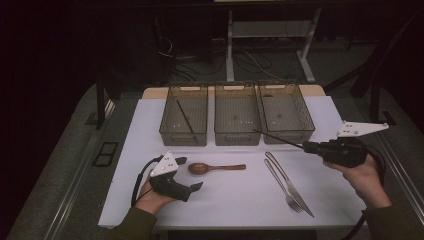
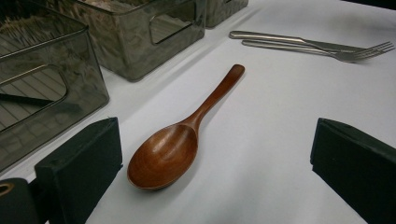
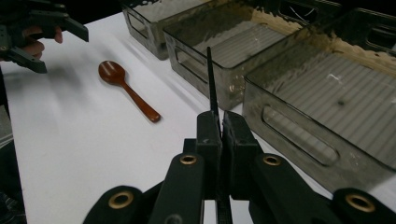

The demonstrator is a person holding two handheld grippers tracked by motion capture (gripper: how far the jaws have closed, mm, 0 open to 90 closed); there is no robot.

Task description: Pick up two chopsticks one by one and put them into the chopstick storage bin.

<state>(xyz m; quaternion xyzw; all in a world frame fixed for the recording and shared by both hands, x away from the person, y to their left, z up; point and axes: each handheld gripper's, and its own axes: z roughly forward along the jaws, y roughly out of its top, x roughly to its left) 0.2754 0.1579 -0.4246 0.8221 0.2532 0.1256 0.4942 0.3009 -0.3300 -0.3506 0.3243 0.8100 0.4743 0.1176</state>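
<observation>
Right gripper (image 1: 306, 146): held off the desk at about 3 o'clock in the high view, jaws clamped on a thin black chopstick (image 1: 278, 138) whose free end points toward 9 o'clock, in front of the right-hand bin (image 1: 305, 117). In the right gripper view the chopstick (image 3: 211, 79) rises straight from between the closed pads.

Left gripper (image 1: 191, 174): resting on the desk at about 7 o'clock, jaws apart and holding nothing; the wooden spoon (image 1: 215, 168) lies just ahead of it, with its bowl (image 2: 163, 156) between the spread jaws in the left gripper view but not touched.

Progress, as a judgement: sorting cutlery into bins looks barely begun. One matching chopstick (image 1: 185, 116) already lies in the left-hand bin (image 1: 166, 117); the second is in hand and not yet placed. Middle bin (image 1: 237, 135) and right-hand bin appear empty. Spoon, knife (image 1: 287, 181) and fork (image 1: 281, 184) are left on the desk.

Materials and shapes:
- Bins: three, smoky translucent plastic, rectangular, ribbed floors, slot handles, side by side at 12 o'clock.
- Spoon: reddish-brown wood, glossy, deep oval bowl, tapering handle.
- Knife and fork: polished metal, slim, lying side by side at 5 o'clock.
- Chopsticks: black, matte, needle-thin.
- Desk (image 1: 240, 200): smooth white surface.
</observation>
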